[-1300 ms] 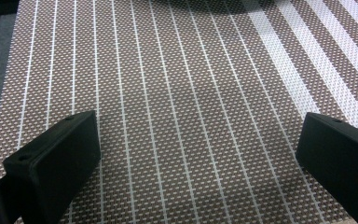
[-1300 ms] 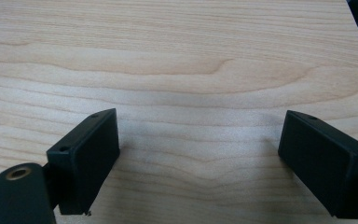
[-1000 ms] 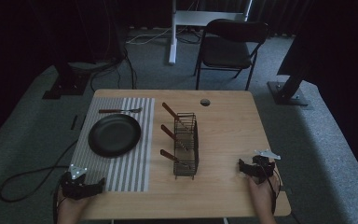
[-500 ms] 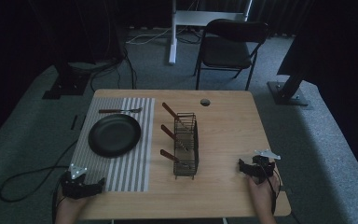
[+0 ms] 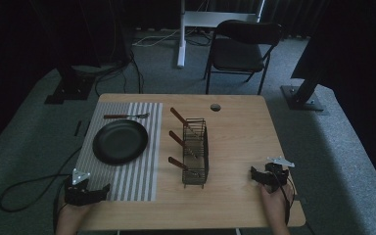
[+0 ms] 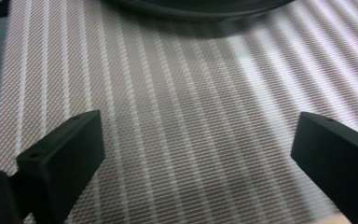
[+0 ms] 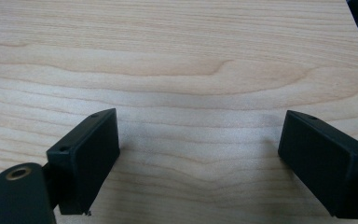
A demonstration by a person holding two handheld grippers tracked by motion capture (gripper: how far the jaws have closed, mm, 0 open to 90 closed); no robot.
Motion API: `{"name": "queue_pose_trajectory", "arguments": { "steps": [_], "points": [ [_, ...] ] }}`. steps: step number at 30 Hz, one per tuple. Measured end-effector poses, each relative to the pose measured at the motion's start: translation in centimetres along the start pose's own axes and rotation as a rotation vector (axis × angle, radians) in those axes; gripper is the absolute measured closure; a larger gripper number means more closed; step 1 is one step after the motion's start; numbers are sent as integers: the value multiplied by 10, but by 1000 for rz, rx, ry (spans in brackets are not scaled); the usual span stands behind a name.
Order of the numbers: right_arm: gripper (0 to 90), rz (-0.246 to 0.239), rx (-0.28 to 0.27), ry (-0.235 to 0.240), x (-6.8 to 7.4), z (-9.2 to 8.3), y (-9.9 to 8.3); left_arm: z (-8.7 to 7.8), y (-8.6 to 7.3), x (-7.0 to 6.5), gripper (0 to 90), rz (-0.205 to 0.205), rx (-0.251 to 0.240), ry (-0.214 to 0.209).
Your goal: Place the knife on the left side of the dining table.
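Nothing is moved since the earlier frames.
Left gripper (image 6: 193,154) on mat (image 6: 177,116) and right gripper (image 7: 198,154) on table (image 7: 177,51) are held wide open, empty.

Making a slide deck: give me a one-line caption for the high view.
Both open tools, left tool and right tool, rest on the table near a wire rack and black plate.

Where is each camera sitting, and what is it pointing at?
High view: above the person's side, looking forward and down at the table; both hands and grippers show.
Left gripper view: rides the left gripper, facing the striped mat and black plate; both appear from above too.
Right gripper view: rides the right gripper, facing bare wood between open jaws.
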State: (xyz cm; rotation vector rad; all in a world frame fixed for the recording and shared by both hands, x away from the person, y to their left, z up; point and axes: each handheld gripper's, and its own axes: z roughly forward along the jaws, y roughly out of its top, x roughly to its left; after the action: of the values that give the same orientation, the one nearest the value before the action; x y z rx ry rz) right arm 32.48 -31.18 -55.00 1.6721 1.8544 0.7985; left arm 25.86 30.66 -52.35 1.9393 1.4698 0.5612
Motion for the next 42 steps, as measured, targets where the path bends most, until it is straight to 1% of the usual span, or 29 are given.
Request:
{"name": "queue_pose_trajectory", "arguments": {
  "steps": [1,2,3,5,7,8,9,10,14,15,17,18,21,23,24,25,28,29,30,32,33,34,36,37,38,40,42],
  "points": [
    [114,0,0,0,0,0,0,-1,2,-3,41,2,-6,-5],
    [114,0,0,0,0,0,0,-1,5,-5,42,13,0,-18],
    [114,0,0,0,0,0,0,-1,7,-8,42,17,-4,-31],
    [114,0,0,0,0,0,0,-1,13,-13,42,32,0,-47],
    [114,0,0,0,0,0,0,-1,18,-18,42,56,-4,-41],
    [114,0,0,0,0,0,0,0,21,-19,42,63,-2,-52],
    [114,0,0,0,0,0,0,0,23,-21,42,64,-9,-47],
    [114,0,0,0,0,0,0,0,26,-23,42,74,-7,-57],
    [114,0,0,0,0,0,0,0,32,-26,42,79,-18,-74],
    [115,1,0,0,0,0,0,0,36,-28,42,78,-24,-88],
    [114,0,0,0,0,0,0,0,38,-30,42,86,-31,-93],
    [114,0,0,0,0,0,0,-1,44,-33,42,94,-36,-111],
    [114,0,0,0,0,0,0,-2,52,-38,43,108,-45,-125],
    [114,1,0,0,0,0,0,-4,57,-42,42,114,-49,-147],
    [114,1,0,0,0,0,0,-4,57,-42,43,114,-49,-147],
    [114,0,0,0,0,0,0,-5,62,-46,43,130,-58,-153],
    [114,0,0,0,0,0,0,-6,69,-52,43,150,-62,-161],
    [115,-1,0,0,0,0,0,-6,74,-55,43,157,-61,-179],
    [115,-1,0,0,0,0,0,-6,74,-55,43,157,-61,-179],
    [115,0,0,0,0,0,0,-6,81,-60,43,169,-67,-193],
    [114,-1,-1,1,0,0,0,-6,83,-63,43,168,-72,-192],
    [115,0,-1,1,0,0,0,-6,86,-64,43,174,-70,-204],
    [115,0,-1,1,0,0,0,-6,88,-66,43,176,-75,-205],
    [115,0,-1,1,0,0,0,-6,95,-71,43,185,-82,-218],
    [115,0,-1,1,0,0,0,-6,98,-73,44,189,-84,-217],
    [115,-1,-1,1,0,0,0,-7,104,-76,53,192,-93,-237],
    [115,-1,-1,1,0,0,0,-7,110,-81,53,208,-96,-238]
  ]
}}
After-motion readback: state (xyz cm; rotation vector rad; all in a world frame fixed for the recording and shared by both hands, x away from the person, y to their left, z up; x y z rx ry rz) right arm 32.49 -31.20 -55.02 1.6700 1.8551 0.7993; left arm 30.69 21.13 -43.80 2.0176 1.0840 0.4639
